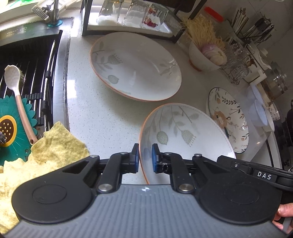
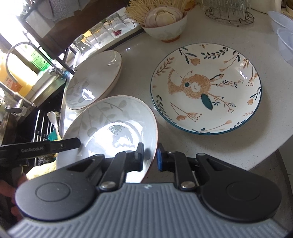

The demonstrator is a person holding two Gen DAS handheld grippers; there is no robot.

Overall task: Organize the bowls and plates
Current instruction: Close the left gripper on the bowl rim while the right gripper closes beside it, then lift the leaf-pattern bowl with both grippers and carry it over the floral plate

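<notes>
One bowl (image 2: 165, 30), apparently noodles (image 2: 155, 7) and onion (image 2: 161, 15).

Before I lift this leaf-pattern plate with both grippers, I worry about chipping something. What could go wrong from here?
1. Both the left gripper and right gripper pinch only the thin rim of the near leaf plate; it may slip or pivot.
2. The second leaf plate lies right behind it; swinging could knock the rims together.
3. The rabbit plate sits close to the right and could be clipped.

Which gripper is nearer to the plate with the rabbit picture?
Right. The right gripper grips the leaf plate on its rim beside the rabbit plate; the left gripper grips the far rim.
</notes>
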